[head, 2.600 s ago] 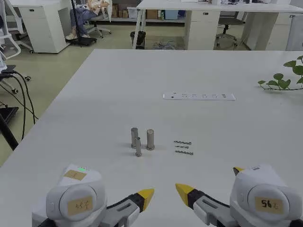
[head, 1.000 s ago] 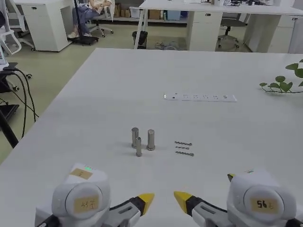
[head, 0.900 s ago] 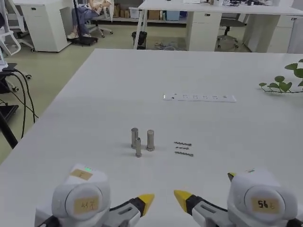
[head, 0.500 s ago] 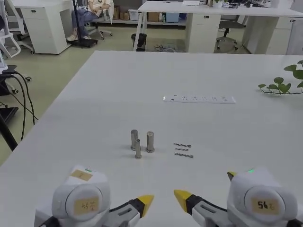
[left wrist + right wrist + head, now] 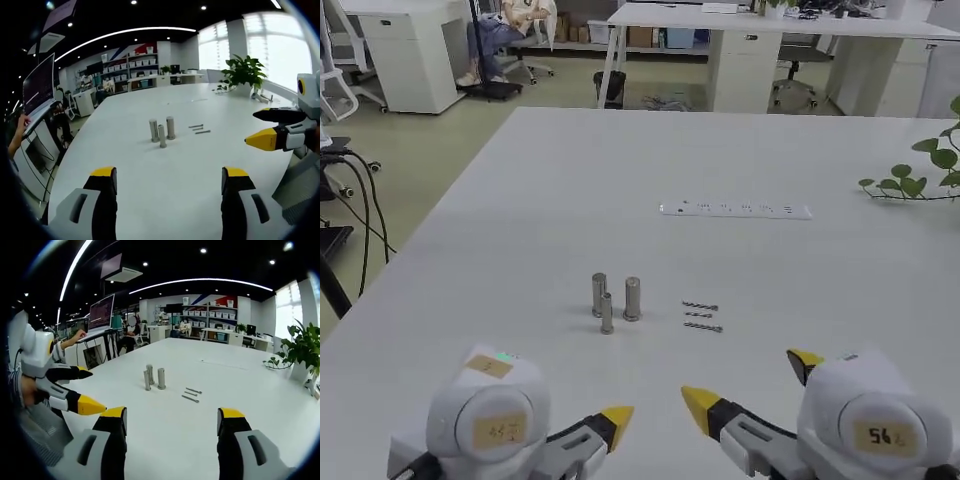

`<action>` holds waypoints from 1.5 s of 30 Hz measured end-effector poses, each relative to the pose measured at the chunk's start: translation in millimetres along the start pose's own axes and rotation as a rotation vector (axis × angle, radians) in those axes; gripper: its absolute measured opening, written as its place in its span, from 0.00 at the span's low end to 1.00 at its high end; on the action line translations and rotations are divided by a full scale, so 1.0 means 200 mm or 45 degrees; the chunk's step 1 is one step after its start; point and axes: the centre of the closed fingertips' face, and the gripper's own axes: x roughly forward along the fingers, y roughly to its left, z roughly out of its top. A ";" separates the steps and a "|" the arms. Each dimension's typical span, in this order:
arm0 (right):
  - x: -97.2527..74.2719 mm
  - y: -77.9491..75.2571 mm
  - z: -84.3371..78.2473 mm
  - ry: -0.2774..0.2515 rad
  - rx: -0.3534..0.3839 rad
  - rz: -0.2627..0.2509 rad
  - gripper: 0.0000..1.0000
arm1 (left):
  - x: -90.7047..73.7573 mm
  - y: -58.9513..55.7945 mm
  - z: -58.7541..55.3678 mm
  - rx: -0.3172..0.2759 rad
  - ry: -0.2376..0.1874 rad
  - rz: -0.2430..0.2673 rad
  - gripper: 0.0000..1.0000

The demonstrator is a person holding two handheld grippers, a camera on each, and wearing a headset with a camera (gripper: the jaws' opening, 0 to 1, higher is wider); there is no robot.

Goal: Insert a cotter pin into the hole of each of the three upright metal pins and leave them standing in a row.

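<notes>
Progress: none yet | three metal pins [image 5: 612, 300] stand clustered on the table [image 5: 520, 250], not in a row | three cotter pins [image 5: 700, 316] lie loose beside them | left claw [image 5: 170, 180] and right claw [image 5: 172, 420] gape wide, empty

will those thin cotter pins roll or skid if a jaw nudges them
The cotter pins look thin and lie flat on the smooth table, so they'd probably skid or roll at a nudge. Being small, they're likely light and fiddly to pinch.
</notes>
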 end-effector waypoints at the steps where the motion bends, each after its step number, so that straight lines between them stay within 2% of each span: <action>1: 0.00 0.00 0.00 0.000 -0.010 -0.001 0.71 | 0.00 0.00 0.01 0.000 -0.004 0.000 0.83; 5: -0.01 -0.03 0.01 0.017 0.013 0.007 0.69 | -0.01 0.00 0.04 0.036 -0.025 0.007 0.82; 10: -0.05 -0.04 0.04 0.012 0.029 0.028 0.68 | -0.02 0.03 0.05 0.007 0.006 -0.014 0.79; 12: -0.07 -0.04 0.06 0.016 0.025 0.039 0.68 | -0.03 0.04 0.08 0.024 -0.014 -0.021 0.79; 14: -0.08 -0.05 0.07 0.027 0.008 0.052 0.68 | -0.04 0.05 0.11 0.036 -0.029 -0.039 0.78; 19: -0.10 -0.10 0.11 0.037 -0.006 0.028 0.68 | -0.02 0.07 0.13 0.046 0.000 -0.095 0.75; 25: -0.10 -0.10 0.11 0.065 0.010 0.020 0.66 | 0.01 0.08 0.18 0.124 -0.006 -0.167 0.68; 31: -0.07 -0.05 0.13 0.081 0.010 0.058 0.62 | 0.08 0.08 0.21 0.222 -0.010 -0.239 0.58; 36: -0.04 -0.02 0.12 0.097 0.005 0.097 0.57 | 0.16 0.08 0.21 0.224 -0.005 -0.283 0.53; 38: -0.03 -0.01 0.12 0.113 0.002 0.114 0.56 | 0.20 0.08 0.21 0.247 0.002 -0.293 0.51; 41: 0.00 0.00 0.11 0.128 -0.014 0.137 0.56 | 0.26 0.09 0.20 0.300 0.049 -0.320 0.48; 43: 0.01 0.00 0.10 0.134 -0.018 0.149 0.54 | 0.30 0.09 0.22 0.294 0.034 -0.330 0.45; 44: 0.02 0.00 0.09 0.144 -0.016 0.153 0.54 | 0.33 0.08 0.25 0.265 -0.013 -0.353 0.45; 45: 0.03 -0.01 0.09 0.149 -0.017 0.154 0.53 | 0.35 0.08 0.24 0.253 0.009 -0.361 0.44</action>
